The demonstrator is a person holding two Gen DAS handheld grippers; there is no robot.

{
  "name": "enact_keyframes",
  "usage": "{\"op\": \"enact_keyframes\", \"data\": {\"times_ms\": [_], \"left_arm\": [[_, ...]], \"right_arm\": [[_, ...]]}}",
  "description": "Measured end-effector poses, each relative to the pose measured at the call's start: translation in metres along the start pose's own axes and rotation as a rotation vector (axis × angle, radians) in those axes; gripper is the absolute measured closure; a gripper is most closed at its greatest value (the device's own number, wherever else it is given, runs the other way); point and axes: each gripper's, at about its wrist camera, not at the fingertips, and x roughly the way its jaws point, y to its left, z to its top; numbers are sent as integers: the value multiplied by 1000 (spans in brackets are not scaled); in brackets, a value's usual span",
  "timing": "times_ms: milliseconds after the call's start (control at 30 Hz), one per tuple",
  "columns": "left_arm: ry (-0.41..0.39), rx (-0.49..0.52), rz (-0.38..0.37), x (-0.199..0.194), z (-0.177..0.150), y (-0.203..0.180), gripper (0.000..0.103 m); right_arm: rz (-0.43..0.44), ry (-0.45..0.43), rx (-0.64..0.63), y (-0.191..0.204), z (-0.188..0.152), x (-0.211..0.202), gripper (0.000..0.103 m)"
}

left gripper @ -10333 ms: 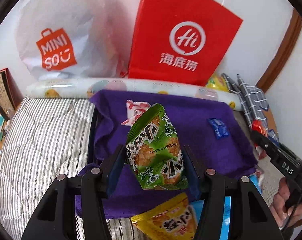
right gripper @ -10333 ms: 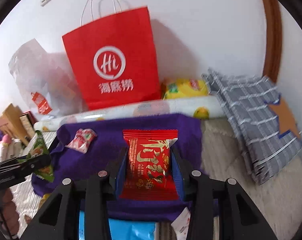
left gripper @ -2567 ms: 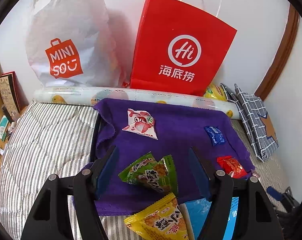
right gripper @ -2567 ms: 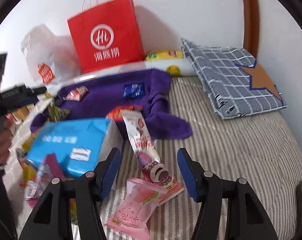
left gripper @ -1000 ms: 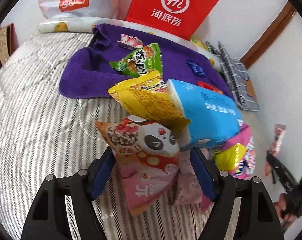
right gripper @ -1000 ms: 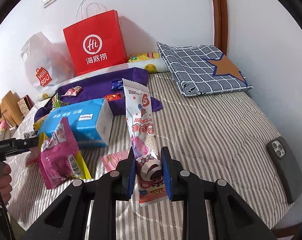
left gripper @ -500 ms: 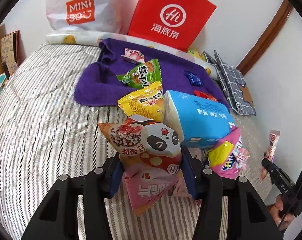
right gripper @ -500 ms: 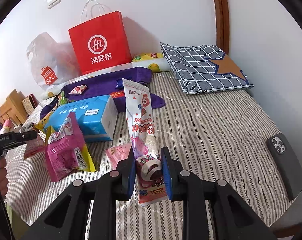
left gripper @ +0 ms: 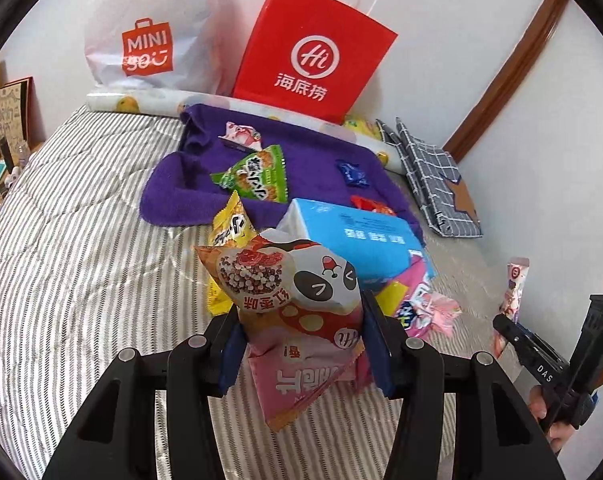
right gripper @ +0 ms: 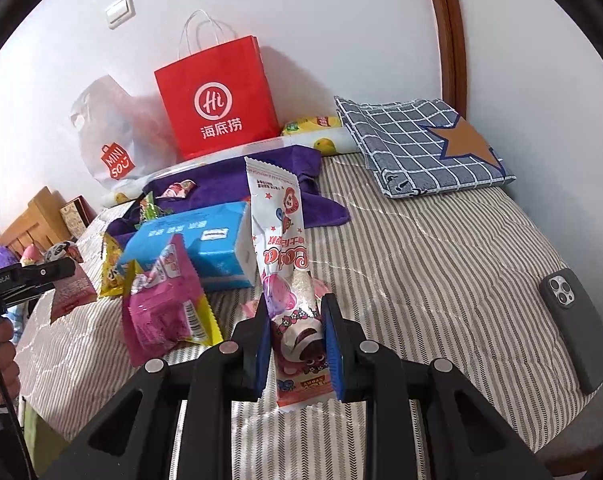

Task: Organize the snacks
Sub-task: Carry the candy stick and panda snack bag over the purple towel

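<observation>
My left gripper [left gripper: 301,340] is shut on a pink panda snack bag [left gripper: 297,304] and holds it above the striped bed. My right gripper [right gripper: 295,340] is shut on a long white and pink candy packet [right gripper: 285,256], held upright. A purple towel [left gripper: 313,160] lies ahead with a green snack bag [left gripper: 257,176], a small pink packet [left gripper: 241,136], a blue candy [left gripper: 353,174] and a red packet [left gripper: 371,206] on it. A yellow snack bag [left gripper: 231,226] lies at the towel's near edge. A pink and yellow bag [right gripper: 165,300] leans by the blue tissue pack [right gripper: 197,244].
A red paper bag [left gripper: 313,56] and a white Miniso plastic bag [left gripper: 149,36] stand against the wall behind a rolled mat [left gripper: 141,102]. A folded checked cloth [right gripper: 421,144] lies at the back right. A phone [right gripper: 573,316] lies on the bed at right.
My left gripper closed on the panda bag and lifted it, now facing the towel more. My right gripper, earlier open over the candy packet, shut on it and holds it raised.
</observation>
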Motion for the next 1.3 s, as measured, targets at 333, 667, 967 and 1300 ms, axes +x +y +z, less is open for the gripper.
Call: {"op": "enact_keyframes", "data": {"times_ms": [333,667,967,1300], "left_arm": [[-12,38,-18,4,12,-22,51],[-16,84,-41,13,25,-42,51],[-32,116,-45,20,42,-51,51],[-60,120,-21,33,71,-41,51]], "right_arm": [[20,-9,-30,15,13,2,80],[57,-15,-59,33,28,12,80],[62,-34,-81,43,49,23,80],[55,-57,-86,46,76,42,80]]}}
